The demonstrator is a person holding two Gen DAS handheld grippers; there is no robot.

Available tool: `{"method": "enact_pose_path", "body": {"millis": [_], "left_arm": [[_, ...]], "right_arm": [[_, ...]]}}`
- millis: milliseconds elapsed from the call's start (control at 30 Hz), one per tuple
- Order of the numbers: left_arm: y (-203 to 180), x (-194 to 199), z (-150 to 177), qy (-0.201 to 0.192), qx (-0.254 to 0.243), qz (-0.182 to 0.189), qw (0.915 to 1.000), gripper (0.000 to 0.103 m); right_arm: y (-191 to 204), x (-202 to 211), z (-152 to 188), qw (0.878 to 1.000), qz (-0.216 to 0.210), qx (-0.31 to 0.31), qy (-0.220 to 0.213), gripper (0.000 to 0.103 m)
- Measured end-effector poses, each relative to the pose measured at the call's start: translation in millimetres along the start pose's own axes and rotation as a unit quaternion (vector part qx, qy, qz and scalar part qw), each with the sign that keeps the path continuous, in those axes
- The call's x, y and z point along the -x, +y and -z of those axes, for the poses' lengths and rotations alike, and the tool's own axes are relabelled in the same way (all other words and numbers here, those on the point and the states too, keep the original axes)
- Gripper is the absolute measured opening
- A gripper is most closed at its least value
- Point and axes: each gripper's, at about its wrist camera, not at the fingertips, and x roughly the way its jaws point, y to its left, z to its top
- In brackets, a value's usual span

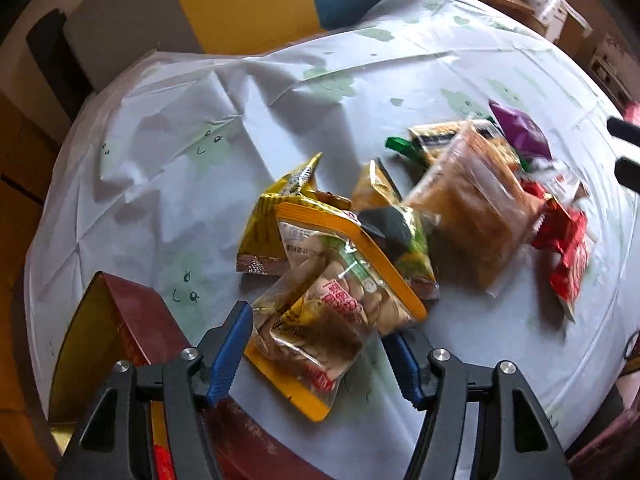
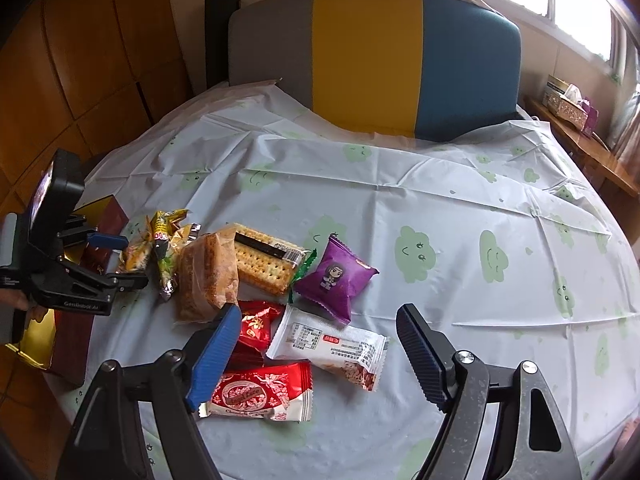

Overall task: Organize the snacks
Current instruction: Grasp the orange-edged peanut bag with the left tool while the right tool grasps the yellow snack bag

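My left gripper (image 1: 316, 352) points down at the near end of a snack pile and is open. An orange-edged clear packet of nuts (image 1: 340, 292) lies between its blue pads (image 1: 230, 344), which do not press on it. Yellow packets (image 1: 268, 216) and a clear bag of brown cake (image 1: 472, 208) lie beyond. From the right wrist view, the left gripper (image 2: 124, 260) is at the pile's left end. My right gripper (image 2: 318, 307) hovers open over a white bar packet (image 2: 332, 344), with red packets (image 2: 260, 392) and a purple packet (image 2: 336, 276) close by.
A dark red box with a gold inside (image 1: 132, 320) stands open at the table's left edge, also seen as the box (image 2: 72, 344) under the left gripper. A cracker packet (image 2: 264, 260) lies mid-pile. The tablecloth (image 2: 440, 200) reaches back to a padded chair (image 2: 368, 60).
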Motion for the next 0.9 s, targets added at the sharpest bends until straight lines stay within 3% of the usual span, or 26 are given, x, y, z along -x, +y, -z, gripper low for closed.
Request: {"method": "enact_pose_path", "body": {"millis": [67, 167, 367, 600, 733, 900], "left_arm": [[-2.4, 1.6, 0.2, -0.005, 0.004, 0.003, 1.0, 0.049], [-8.1, 9.1, 6.4, -0.023, 0.011, -0.003, 0.9997, 0.043], [-17.0, 52.8, 44.4, -0.088, 0.087, 0.03, 0.9918, 0.042], [-71.4, 92.2, 90.2, -0.135, 0.094, 0.073, 0.9837, 0.042], [-101.5, 95.9, 120.0, -0.136, 0.079, 0.09, 0.9835, 0.042], [-118.5, 85.0, 151.2, -0.119, 0.097, 0.112, 0.9818, 0.042]], "right_arm": [[-0.6, 0.0, 0.0, 1.0, 0.002, -0.001, -0.002, 0.08], [1.2, 1.1, 0.2, 1.0, 0.003, 0.004, -0.006, 0.08], [6.0, 3.0, 1.6, 1.0, -0.003, 0.015, -0.01, 0.08], [18.4, 3.0, 7.6, 0.998, -0.046, 0.033, -0.012, 0.08], [31.5, -3.8, 13.5, 0.995, -0.083, 0.055, 0.005, 0.079], [62.0, -9.3, 12.7, 0.988, -0.124, 0.093, 0.025, 0.073]]}}
